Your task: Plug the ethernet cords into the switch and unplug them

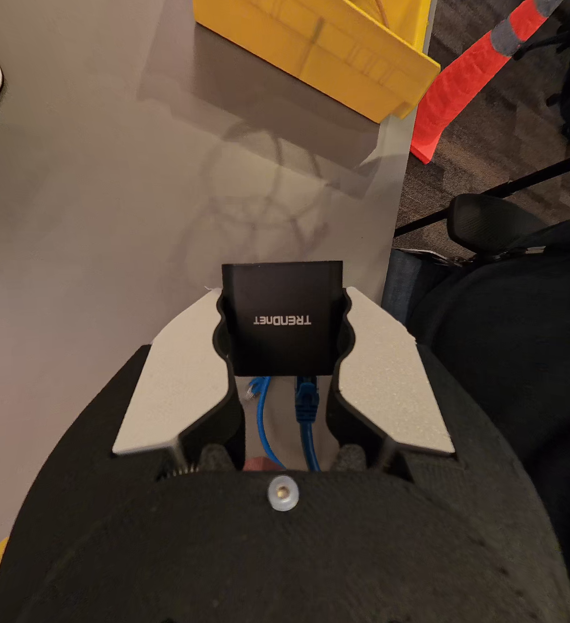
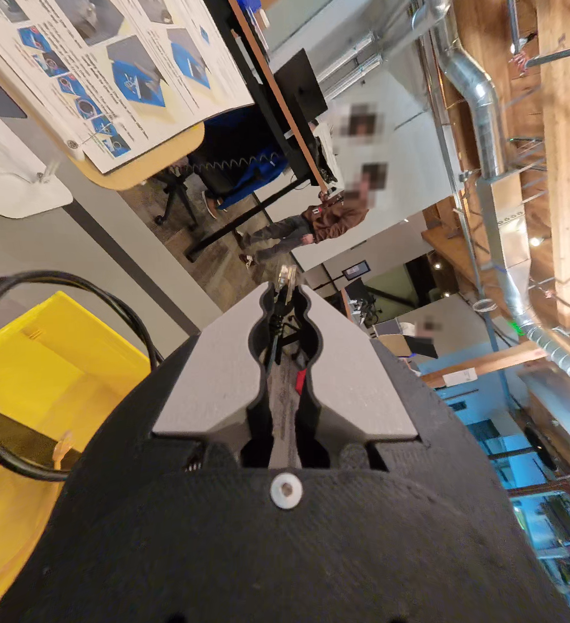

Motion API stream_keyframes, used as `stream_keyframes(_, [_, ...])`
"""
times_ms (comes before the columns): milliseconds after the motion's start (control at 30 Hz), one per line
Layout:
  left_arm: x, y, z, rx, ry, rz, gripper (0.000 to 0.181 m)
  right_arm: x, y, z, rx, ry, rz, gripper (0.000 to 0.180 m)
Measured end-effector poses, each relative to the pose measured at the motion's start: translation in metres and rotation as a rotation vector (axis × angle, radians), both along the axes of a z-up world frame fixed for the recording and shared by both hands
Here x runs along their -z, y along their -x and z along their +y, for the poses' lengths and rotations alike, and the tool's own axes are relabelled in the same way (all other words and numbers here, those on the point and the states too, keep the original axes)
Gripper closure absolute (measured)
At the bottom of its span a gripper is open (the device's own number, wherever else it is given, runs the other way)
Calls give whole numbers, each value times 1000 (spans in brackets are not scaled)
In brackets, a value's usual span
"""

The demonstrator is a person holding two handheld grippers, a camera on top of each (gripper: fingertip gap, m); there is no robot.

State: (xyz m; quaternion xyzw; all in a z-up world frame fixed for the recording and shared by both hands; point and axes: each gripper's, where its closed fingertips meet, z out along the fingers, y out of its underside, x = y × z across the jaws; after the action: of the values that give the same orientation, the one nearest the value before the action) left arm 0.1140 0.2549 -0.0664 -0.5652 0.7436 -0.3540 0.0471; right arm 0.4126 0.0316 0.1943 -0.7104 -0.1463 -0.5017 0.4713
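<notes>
In the left wrist view my left gripper [image 1: 282,303] is shut on the sides of a small black switch [image 1: 282,317], held over a grey table [image 1: 74,219]. A dark blue ethernet cord [image 1: 306,404] is plugged into the switch's near face. A lighter blue cord [image 1: 261,414] hangs beside it with its clear plug [image 1: 250,392] loose. In the right wrist view my right gripper [image 2: 285,293] is shut on a black cord [image 2: 277,323] just behind its clear plug [image 2: 285,274], which sticks out past the fingertips. The black cord loops off to the left [image 2: 74,283].
A yellow bin [image 1: 317,57] sits at the table's far edge, beside an orange cone [image 1: 472,77] on the carpet. A dark chair [image 1: 496,320] stands right of the table. In the right wrist view a yellow bin [image 2: 41,387] lies left, with printed sheets [image 2: 125,67] and a standing person [image 2: 310,226] beyond.
</notes>
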Motion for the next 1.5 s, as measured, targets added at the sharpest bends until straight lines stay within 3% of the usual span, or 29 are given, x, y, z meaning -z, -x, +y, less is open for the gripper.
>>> stream_keyframes(167, [5,-1,-4,6,-1,6,119,60,-16,-8,22,101,50,169])
stream_keyframes(333, [9,-3,-7,9,-7,11,119,170,-22,-8,66,258,84,169])
stream_keyframes(500, [11,-6,-8,10,-15,17,119,279,-26,-20,105,444,274,165])
stream_keyframes(633, [8,-7,-8,9,-31,10,119,321,-9,-42,80,611,495,161])
stream_keyframes(833, [8,-9,-11,16,-27,3,119,379,17,-81,91,866,762,170])
stream_keyframes(900, [10,-8,-13,21,-29,8,119,375,17,-86,87,847,758,170])
stream_keyframes(1167, [8,-9,-9,-2,-31,-11,119,278,39,-66,-47,570,758,148])
stream_keyframes(1300, [-3,-22,-8,-42,-34,-93,119,237,116,-6,-290,403,721,138])
stream_keyframes(1333, [-7,-27,-6,-63,-33,-119,119,234,142,12,-359,387,720,130])
stream_keyframes(1500, [-31,-49,3,-181,-17,-234,119,242,257,104,-581,369,710,123])
